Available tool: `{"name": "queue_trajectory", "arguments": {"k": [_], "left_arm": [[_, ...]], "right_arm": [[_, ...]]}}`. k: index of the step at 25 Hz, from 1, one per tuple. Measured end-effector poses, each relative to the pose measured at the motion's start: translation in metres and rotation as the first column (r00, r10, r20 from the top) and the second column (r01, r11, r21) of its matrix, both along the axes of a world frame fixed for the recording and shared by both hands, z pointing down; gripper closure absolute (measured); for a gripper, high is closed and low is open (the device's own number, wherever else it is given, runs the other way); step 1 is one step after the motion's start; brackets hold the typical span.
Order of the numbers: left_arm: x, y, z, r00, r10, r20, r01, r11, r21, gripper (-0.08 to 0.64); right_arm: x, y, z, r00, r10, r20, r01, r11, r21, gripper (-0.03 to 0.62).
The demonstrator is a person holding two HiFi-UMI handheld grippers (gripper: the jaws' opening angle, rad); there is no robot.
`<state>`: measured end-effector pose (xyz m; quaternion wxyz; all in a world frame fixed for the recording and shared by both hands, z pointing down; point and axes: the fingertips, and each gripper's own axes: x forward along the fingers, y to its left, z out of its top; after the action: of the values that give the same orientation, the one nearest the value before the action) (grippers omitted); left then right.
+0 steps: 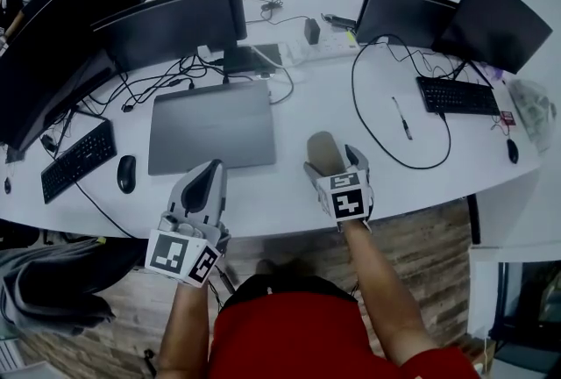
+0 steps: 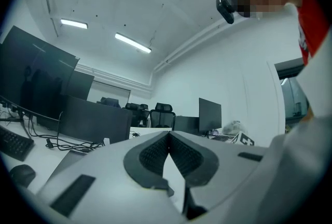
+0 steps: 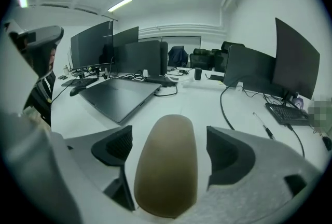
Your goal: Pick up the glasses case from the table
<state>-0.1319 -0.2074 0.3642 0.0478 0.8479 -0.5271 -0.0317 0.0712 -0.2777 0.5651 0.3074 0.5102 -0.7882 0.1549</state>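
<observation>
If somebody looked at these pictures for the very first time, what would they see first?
Probably the tan oval glasses case, lying on the white table right between the wide-open jaws of the right gripper, which do not touch it. Next comes the big closed grey laptop just left of it in the head view, and then the left gripper, shut and empty, near the table's front edge.
</observation>
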Motion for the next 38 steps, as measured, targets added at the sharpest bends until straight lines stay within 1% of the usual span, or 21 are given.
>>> {"name": "queue_trajectory", "arguments": {"k": [6, 12, 13, 15, 19, 24, 27, 32, 38], "left_arm": [[-0.004, -0.012, 0.008, 1.0, 0.003, 0.003, -0.002, 1.0, -0.021, 0.551], [-0.004, -0.02, 0.013, 1.0, 0.0, 0.006, 0.0, 0.999, -0.033, 0.551], [-0.004, -0.021, 0.013, 1.0, 0.001, 0.006, 0.0, 0.999, -0.034, 0.551], [-0.004, -0.022, 0.014, 1.0, 0.001, 0.006, 0.0, 0.999, -0.037, 0.551], [-0.003, -0.023, 0.016, 1.0, -0.001, 0.007, 0.001, 0.999, -0.042, 0.551], [-0.005, -0.022, 0.013, 1.0, 0.001, 0.012, -0.001, 0.999, -0.037, 0.551], [-0.006, -0.02, 0.011, 1.0, 0.001, 0.012, -0.001, 0.999, -0.032, 0.551], [-0.003, -0.015, 0.007, 1.0, 0.009, 0.01, -0.009, 1.0, -0.021, 0.551], [0.005, -0.004, -0.002, 1.0, 0.025, 0.005, -0.025, 1.0, 0.004, 0.551]], "right_arm": [[-0.002, -0.014, 0.026, 1.0, 0.002, -0.013, -0.004, 0.997, -0.083, 0.139], [-0.003, -0.014, 0.046, 1.0, 0.0, -0.023, -0.004, 0.986, -0.166, 0.125], [-0.004, -0.014, 0.049, 1.0, -0.007, -0.022, 0.004, 0.984, -0.176, 0.127], [-0.007, -0.013, 0.051, 1.0, -0.022, -0.014, 0.018, 0.981, -0.192, 0.157], [-0.005, -0.014, 0.05, 1.0, -0.016, -0.007, 0.015, 0.98, -0.199, 0.167], [-0.004, -0.015, 0.045, 1.0, -0.002, -0.015, 0.0, 0.987, -0.162, 0.179], [-0.004, -0.015, 0.031, 1.0, 0.008, 0.005, -0.008, 0.992, -0.128, 0.183], [-0.007, -0.011, -0.014, 0.998, 0.003, 0.068, 0.0, 0.999, -0.045, 0.183], [-0.01, 0.006, -0.084, 0.983, -0.018, 0.184, 0.003, 0.997, 0.08, 0.183]]}}
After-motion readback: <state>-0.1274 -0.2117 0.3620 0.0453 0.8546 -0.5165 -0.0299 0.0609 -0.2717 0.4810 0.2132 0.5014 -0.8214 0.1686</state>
